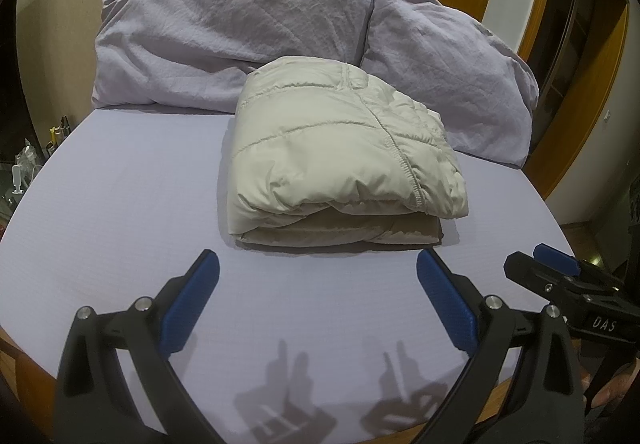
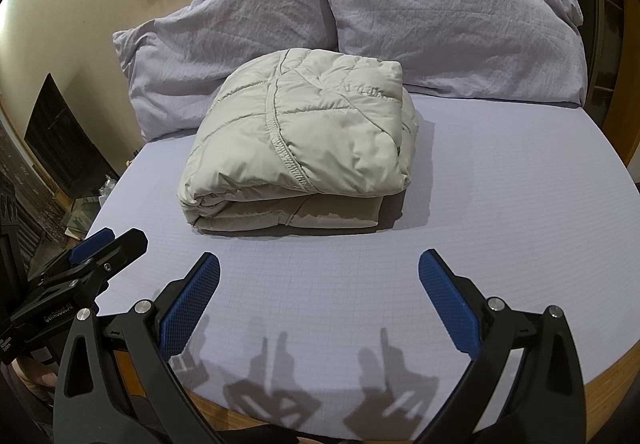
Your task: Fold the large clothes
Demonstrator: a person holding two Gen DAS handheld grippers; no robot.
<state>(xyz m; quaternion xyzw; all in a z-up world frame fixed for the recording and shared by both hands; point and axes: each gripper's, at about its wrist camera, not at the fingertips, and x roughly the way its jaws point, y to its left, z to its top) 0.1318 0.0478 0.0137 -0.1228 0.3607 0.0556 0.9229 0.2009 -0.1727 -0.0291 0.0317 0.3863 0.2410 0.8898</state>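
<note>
A folded beige jacket (image 1: 340,151) lies mid-bed (image 1: 120,203), two lilac pillows (image 1: 224,31) behind it at twelve o'clock. At six o'clock the left tool (image 1: 318,276) gapes wide, empty. The right tool (image 2: 319,276) is wide too, empty; its side reads "DAS". The left's reads "GenRobot.AI".

Left wrist view: low over bed's near edge, facing headboard, folded jacket (image 1: 340,155) just beyond the jaws, offset right. Right wrist view: same height and heading, jacket (image 2: 304,147) offset left. Shared: jacket, pillows (image 1: 224,39), sheet (image 2: 500,203)
</note>
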